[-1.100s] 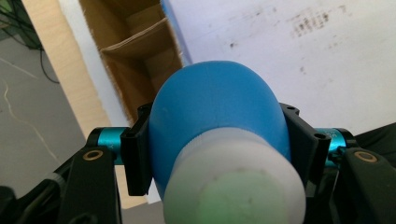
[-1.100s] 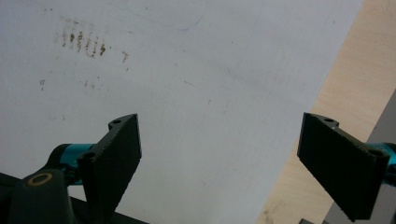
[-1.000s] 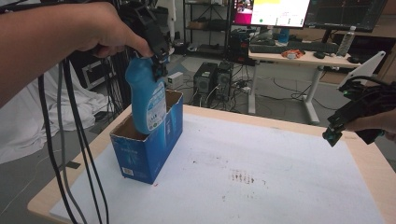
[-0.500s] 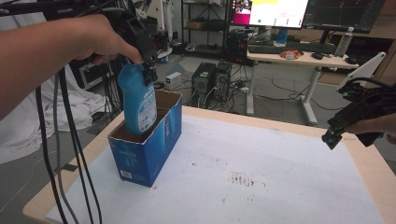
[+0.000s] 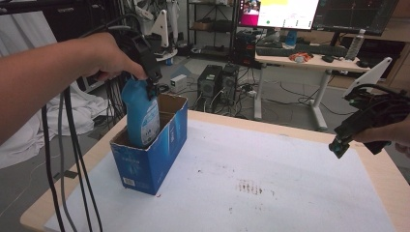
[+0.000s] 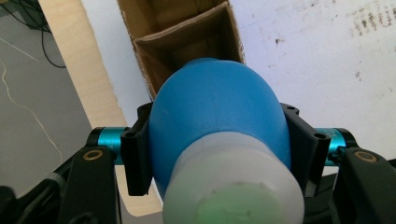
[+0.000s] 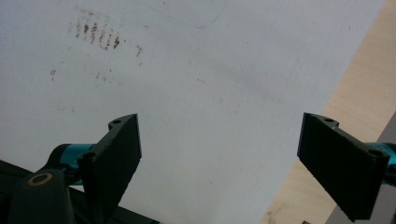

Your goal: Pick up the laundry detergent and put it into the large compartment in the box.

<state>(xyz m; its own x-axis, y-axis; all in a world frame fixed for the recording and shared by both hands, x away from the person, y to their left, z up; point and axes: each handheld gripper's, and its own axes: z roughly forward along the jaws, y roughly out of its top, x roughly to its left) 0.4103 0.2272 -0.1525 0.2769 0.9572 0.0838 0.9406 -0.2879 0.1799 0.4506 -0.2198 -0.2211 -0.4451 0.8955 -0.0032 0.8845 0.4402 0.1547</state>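
A blue bottle (image 5: 141,115) with a white cap (image 6: 233,186) hangs upright with its lower part inside an open blue cardboard box (image 5: 154,150) at the table's left. My left gripper (image 5: 151,79) is shut on the bottle's neck from above; in the left gripper view both black jaws press on the blue bottle (image 6: 217,112) over the box's brown inside (image 6: 187,42). My right gripper (image 5: 341,145) hovers over the table's right side, open with nothing between its fingers (image 7: 116,154).
A white sheet (image 5: 251,183) with a small brown stain (image 5: 249,186) covers the wooden table (image 5: 382,169). Black cables (image 5: 67,159) hang from the left hand past the table's left edge. Desks, monitors and computer towers stand behind the table.
The left hand has carried the bottle down and toward the near end of the box, so it sits deeper inside. The right gripper has stayed in place.
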